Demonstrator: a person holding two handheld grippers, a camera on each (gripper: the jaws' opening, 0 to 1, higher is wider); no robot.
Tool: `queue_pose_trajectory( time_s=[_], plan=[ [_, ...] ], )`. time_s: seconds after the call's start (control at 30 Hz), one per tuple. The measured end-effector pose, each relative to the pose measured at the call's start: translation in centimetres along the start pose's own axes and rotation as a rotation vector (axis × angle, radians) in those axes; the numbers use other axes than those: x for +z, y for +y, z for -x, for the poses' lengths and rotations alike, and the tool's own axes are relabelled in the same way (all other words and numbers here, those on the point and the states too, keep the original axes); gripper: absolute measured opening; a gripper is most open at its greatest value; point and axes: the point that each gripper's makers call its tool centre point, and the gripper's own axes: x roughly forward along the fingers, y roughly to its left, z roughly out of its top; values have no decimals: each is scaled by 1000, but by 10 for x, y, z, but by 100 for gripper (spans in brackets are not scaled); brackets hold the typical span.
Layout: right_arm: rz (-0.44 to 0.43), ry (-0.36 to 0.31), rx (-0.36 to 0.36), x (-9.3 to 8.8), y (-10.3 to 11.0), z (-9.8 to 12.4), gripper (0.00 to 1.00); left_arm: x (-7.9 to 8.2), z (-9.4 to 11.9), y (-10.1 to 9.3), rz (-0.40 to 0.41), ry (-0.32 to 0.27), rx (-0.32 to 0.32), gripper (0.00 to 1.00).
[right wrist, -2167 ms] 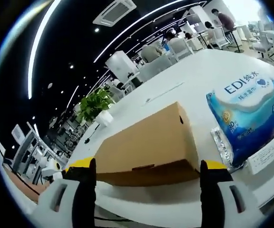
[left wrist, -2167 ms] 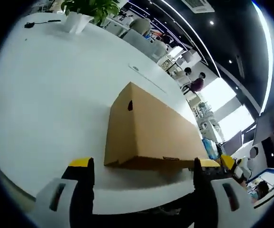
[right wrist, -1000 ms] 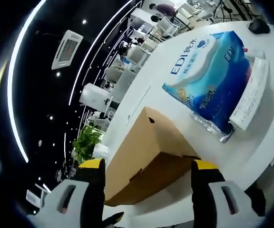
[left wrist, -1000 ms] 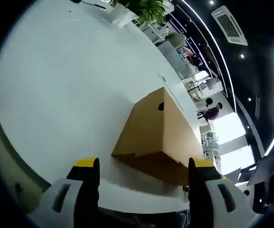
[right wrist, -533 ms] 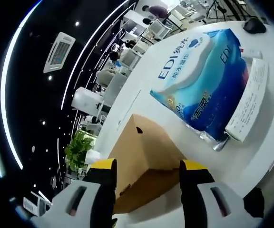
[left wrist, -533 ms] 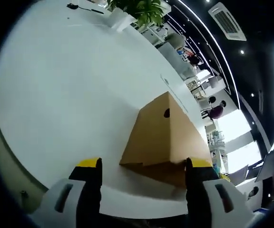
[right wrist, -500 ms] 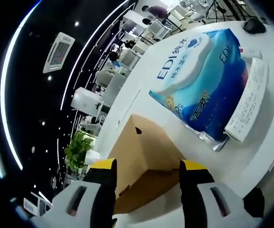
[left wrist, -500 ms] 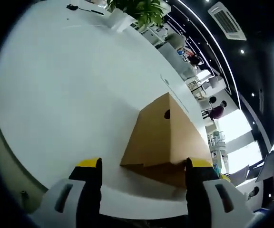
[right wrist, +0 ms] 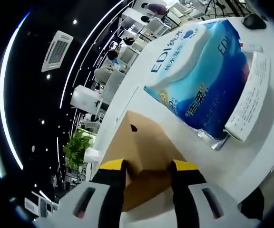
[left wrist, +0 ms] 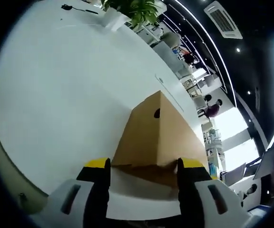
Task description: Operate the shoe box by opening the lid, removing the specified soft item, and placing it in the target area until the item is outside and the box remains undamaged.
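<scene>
Closed cardboard shoe box (left wrist: 158,137) sits on the white table (left wrist: 56,95) beside a blue tissue pack (right wrist: 201,85), with the left gripper (left wrist: 144,167) and right gripper (right wrist: 146,168) each pinching a near bottom corner of the box, jaws pressed to the cardboard at opposite ends.

Left gripper (left wrist: 144,167) and right gripper (right wrist: 148,167) — grey bodies, black jaws, yellow tips

The left gripper view looks along the white table (left wrist: 56,95) at one end of the brown box (left wrist: 158,137), very close. The right gripper view looks at the same box (right wrist: 141,142), also close.
</scene>
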Motion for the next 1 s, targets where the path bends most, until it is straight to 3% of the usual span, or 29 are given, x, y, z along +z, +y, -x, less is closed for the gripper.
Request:
queue_pose_trajectory(
  time_s=[0.2,0.6,0.87,1.0],
  plan=[
    [9,10,-3,-1,2,0,37,-1,-1,0,-6,-6,6,55],
    [17,34,17,-5,1,4,36,3,-3,-2,-116,14,19,49],
    [44,4,30,-5,-2,2,36,1,-5,1,-122,7,11,50],
    [74,-1,35,-4,-11,0,44,2,-5,2,-145,0,9,52]
  ],
)
